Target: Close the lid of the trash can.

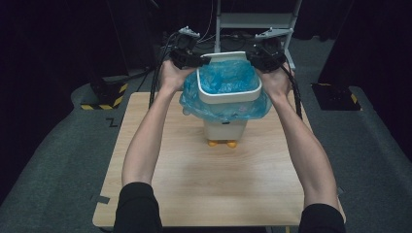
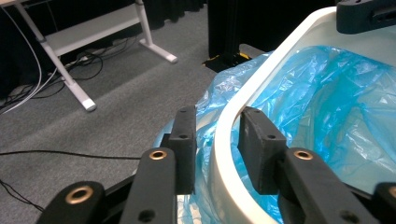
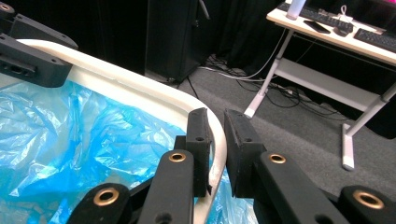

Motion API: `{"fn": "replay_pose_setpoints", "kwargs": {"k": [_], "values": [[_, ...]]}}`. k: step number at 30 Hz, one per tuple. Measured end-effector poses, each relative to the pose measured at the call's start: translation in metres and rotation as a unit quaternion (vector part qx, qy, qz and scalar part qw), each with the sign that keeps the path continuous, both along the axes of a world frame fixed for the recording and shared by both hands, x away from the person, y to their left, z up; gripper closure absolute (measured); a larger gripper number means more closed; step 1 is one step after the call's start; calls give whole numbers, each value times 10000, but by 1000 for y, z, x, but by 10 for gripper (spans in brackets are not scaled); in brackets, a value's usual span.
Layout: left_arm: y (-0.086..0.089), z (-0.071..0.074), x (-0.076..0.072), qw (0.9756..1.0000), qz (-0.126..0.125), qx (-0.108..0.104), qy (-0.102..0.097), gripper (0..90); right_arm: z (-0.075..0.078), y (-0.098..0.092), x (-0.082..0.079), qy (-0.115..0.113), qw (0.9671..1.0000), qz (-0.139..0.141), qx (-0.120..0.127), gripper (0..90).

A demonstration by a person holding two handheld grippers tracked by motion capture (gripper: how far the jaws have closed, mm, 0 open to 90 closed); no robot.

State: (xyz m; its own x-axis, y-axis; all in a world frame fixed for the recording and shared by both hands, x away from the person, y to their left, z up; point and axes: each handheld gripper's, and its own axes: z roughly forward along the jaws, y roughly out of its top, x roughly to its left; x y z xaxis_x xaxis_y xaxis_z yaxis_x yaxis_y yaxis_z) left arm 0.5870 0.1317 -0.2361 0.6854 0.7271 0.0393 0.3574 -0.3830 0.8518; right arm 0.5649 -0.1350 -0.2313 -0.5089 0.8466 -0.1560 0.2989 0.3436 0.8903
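A small white bin (image 1: 223, 128) with orange feet stands at the far middle of the wooden table (image 1: 204, 189). A blue bag (image 1: 228, 77) lines it and spills out under a white rim ring (image 1: 228, 98) held tilted on top. My left gripper (image 1: 197, 60) is at the ring's far left corner. Its jaws straddle the ring (image 2: 224, 140) with a small gap, so the left gripper (image 2: 217, 116) is open. My right gripper (image 1: 255, 57) is at the far right corner. There the right gripper (image 3: 215, 116) is shut on the ring (image 3: 140, 93).
Behind the table stands a white desk frame (image 1: 252, 19) with cables on the grey floor. Black stand bases with yellow tape (image 1: 104, 94) sit at the left and right. A desk with a keyboard (image 3: 369, 39) lies past the right gripper.
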Motion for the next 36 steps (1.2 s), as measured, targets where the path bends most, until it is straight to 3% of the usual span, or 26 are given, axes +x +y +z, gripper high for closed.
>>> {"fn": "replay_pose_setpoints", "kwargs": {"k": [4, 9, 14, 18, 26, 36], "values": [[2, 1, -5, 9999, 54, -109, 12, 621, 0, 2, -1, -7, 10000, -40, -1, 812], [1, 4, -11, 9999, 136, -93, -17, 608, 0, 3, -1, -17, 10000, -76, -7, 814], [0, 5, -17, 9997, 257, -56, -18, 672, 0, 2, -2, -35, 10000, -82, 4, 814], [3, 4, -18, 9991, 379, -186, 51, 711, 0, 2, -3, -29, 10000, -82, 16, 814], [-6, 4, -20, 9979, 636, 17, -76, 757, 0, 3, -3, -37, 9999, -103, 19, 815], [-8, 14, -16, 9983, 557, 149, -57, 761, 4, 1, -5, 11, 9998, -179, 21, 818]]}}
